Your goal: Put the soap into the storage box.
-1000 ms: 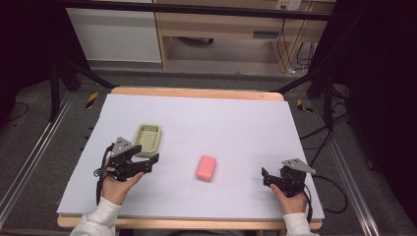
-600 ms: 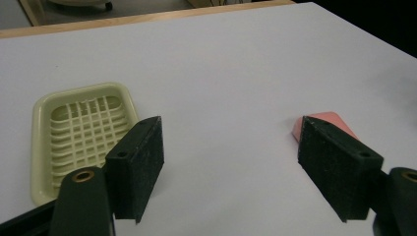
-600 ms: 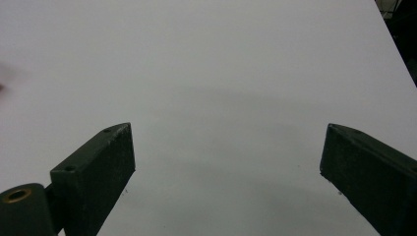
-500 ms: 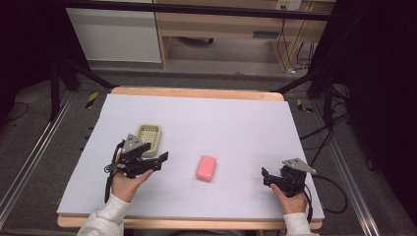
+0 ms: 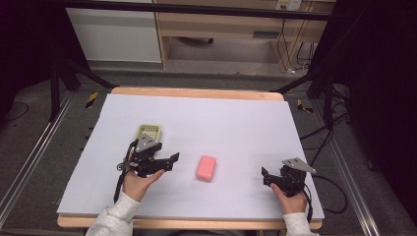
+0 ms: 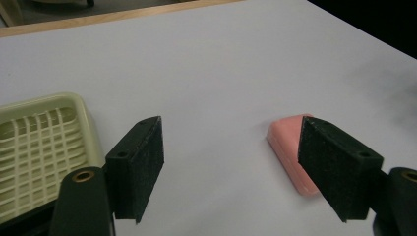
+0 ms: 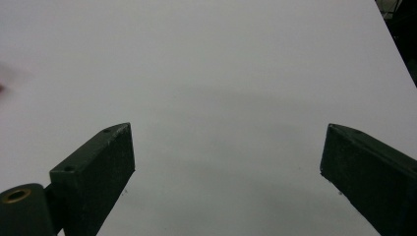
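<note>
One pink soap [image 5: 206,168], no markings; left tool [image 5: 173,158] open.

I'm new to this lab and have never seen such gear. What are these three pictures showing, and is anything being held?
A person sits at a white-covered table, holding a hand-operated black two-jaw gripper in each hand. The high view looks down from above: the left gripper and right gripper. The other two pictures come from small cameras riding on each gripper, looking along its jaws. On the table lie a pink rectangular soap bar and a cream plastic slatted soap dish. Both grippers stand open and hold nothing; the left one points at the soap.
</note>
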